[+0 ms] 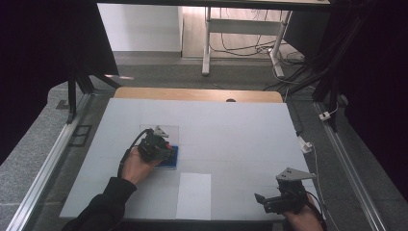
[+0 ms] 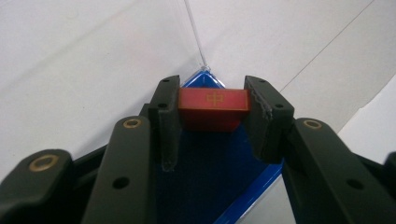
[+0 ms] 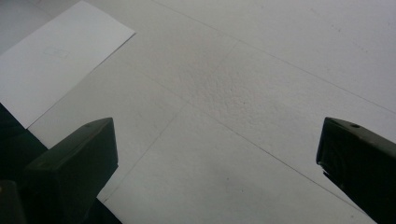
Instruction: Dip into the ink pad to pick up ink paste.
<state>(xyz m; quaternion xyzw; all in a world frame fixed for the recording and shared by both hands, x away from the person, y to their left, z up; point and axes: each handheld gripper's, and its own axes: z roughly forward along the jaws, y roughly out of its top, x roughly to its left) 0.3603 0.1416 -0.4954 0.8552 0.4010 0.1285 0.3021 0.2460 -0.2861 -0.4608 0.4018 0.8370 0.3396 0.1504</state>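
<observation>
Black left gripper (image 2: 212,116) jaws clamp a red block (image 2: 212,105) above a blue tray (image 2: 210,172); right gripper (image 3: 217,154) jaws stand wide, holding nothing.

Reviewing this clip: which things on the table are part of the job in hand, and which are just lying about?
In the job:
- red block, clamped between the jaws of the left hand-held gripper
- blue tray beneath it
- clear lid beside the tray

Lying about:
- white sheet on the table
- right hand-held gripper, open over bare mat

Tabletop (image 1: 231,130) mid/right open; blue tray (image 1: 172,160) + clear lid (image 1: 169,130) block left-center; paper sheet (image 1: 193,195) flat, passable.
</observation>
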